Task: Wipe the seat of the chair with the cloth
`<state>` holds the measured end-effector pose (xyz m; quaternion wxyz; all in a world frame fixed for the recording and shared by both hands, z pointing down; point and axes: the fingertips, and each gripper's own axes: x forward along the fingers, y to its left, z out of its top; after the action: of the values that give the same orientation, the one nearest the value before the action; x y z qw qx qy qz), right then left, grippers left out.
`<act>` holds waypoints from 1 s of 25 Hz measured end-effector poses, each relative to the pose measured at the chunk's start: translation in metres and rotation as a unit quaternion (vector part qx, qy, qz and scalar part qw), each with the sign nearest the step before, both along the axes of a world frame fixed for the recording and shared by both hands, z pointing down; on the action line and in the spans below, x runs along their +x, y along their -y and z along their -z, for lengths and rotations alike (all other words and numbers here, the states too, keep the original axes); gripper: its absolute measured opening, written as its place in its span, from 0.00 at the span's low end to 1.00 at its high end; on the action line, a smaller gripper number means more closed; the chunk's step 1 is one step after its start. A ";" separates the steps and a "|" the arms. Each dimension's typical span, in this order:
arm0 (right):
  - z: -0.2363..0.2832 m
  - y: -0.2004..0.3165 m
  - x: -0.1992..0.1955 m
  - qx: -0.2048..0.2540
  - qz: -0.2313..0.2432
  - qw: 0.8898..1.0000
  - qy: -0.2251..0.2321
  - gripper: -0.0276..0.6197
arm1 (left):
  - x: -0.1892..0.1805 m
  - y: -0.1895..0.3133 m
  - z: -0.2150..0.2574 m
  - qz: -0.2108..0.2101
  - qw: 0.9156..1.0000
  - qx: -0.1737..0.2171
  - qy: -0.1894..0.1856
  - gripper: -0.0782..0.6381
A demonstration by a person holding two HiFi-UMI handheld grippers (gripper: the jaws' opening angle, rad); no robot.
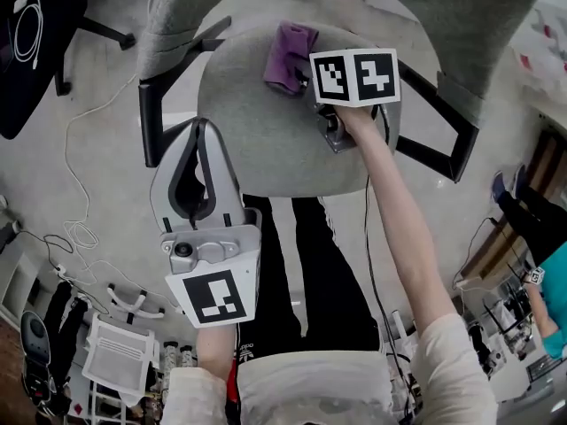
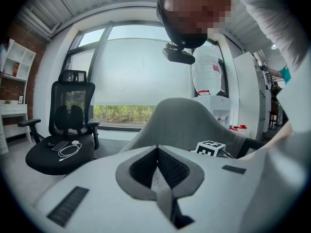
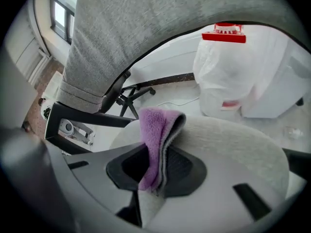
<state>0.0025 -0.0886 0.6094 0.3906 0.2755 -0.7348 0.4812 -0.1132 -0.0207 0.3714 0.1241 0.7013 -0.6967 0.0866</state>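
A grey chair seat (image 1: 266, 140) lies below me, its backrest (image 1: 354, 7) at the top of the head view. A purple cloth (image 1: 291, 56) rests on the seat's far part. My right gripper (image 1: 312, 82) is shut on the cloth, which sticks up folded between its jaws in the right gripper view (image 3: 158, 144). The marker cube (image 1: 354, 76) hides the jaws from above. My left gripper (image 1: 197, 149) hovers by the seat's near left edge, shut with nothing held (image 2: 158, 178). The left gripper view faces the backrest (image 2: 189, 125).
Black armrests flank the seat at left (image 1: 155, 113) and right (image 1: 443, 140). A black office chair (image 2: 68, 130) with a white cable stands to the left. A white rack (image 1: 115, 352) and floor cables (image 1: 80, 233) lie near my legs. A white bag (image 3: 243, 76) sits behind the seat.
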 end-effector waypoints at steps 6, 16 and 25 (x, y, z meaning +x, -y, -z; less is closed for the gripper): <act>-0.001 0.008 0.066 0.004 -0.034 0.999 -0.033 0.18 | 0.015 0.009 0.001 -0.019 1.000 -0.002 0.005 0.13; 0.005 0.014 0.178 0.043 -0.057 0.976 -0.206 0.18 | 0.029 0.012 0.001 -0.032 0.999 -0.004 0.011 0.13; 0.010 0.015 0.220 0.069 -0.047 0.954 -0.287 0.18 | 0.034 0.012 0.006 -0.035 0.999 0.000 0.014 0.13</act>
<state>0.2228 -0.1037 0.5994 0.5422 0.4627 -0.6089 0.3482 -0.0793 -0.0332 0.3653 0.1116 0.7242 -0.6731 0.1006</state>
